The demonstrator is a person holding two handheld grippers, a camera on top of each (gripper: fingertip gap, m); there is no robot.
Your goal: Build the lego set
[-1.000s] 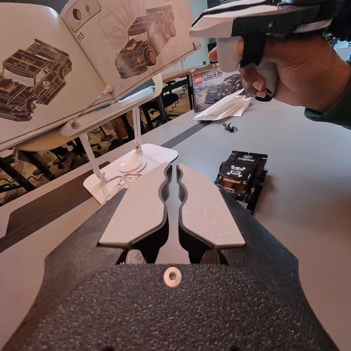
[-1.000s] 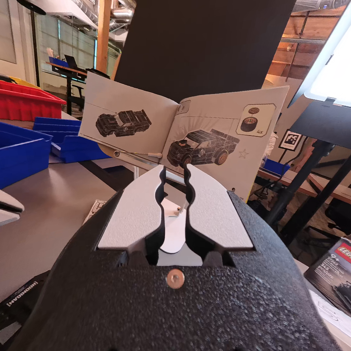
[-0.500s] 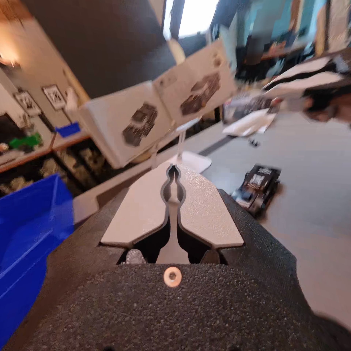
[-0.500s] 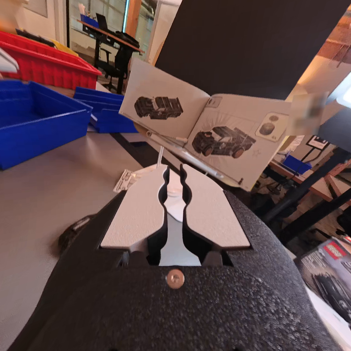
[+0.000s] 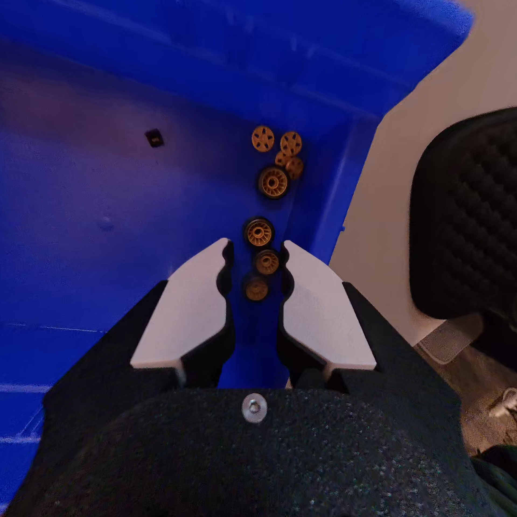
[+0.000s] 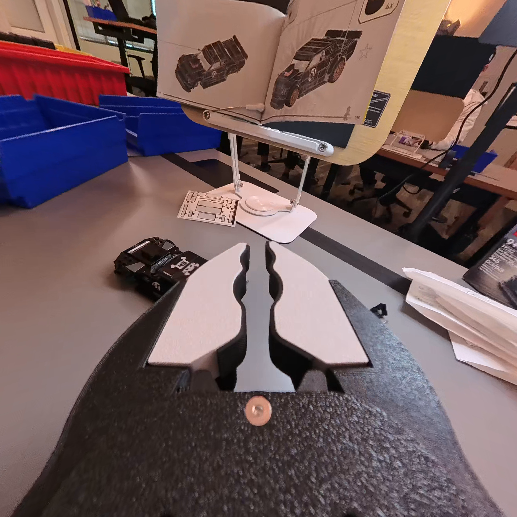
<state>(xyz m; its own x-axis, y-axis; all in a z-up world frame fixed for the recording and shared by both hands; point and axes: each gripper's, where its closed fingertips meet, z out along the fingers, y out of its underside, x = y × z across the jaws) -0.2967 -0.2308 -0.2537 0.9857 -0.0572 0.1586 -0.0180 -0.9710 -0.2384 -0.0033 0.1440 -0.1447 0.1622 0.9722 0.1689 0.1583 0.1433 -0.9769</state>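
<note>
Wheels lie in the left wrist view: the left gripper (image 5: 256,244), its jaws spread wide and holding nothing, points down into a blue plastic bin (image 5: 112,195), and two small black tyres with gold spoked rims (image 5: 260,275) sit between the fingers, a third (image 5: 258,232) just beyond the tips. Farther on lie one larger wheel (image 5: 273,182) and a cluster of flat gold hub discs (image 5: 277,145), with a tiny dark piece (image 5: 154,137) well off to the left. The right gripper (image 6: 257,247) hangs above the grey table (image 6: 70,265) with jaws parted by a narrow gap, empty. Just left of its fingers rests the black brick-built car body (image 6: 156,265), wheelless, bearing white lettering and a skull sticker. Beyond the tips lie a sticker sheet (image 6: 209,208) and a white stand (image 6: 274,215) holding the open instruction booklet (image 6: 265,61). To the right are white paper bags (image 6: 461,313) and the set's printed box (image 6: 498,268).
</note>
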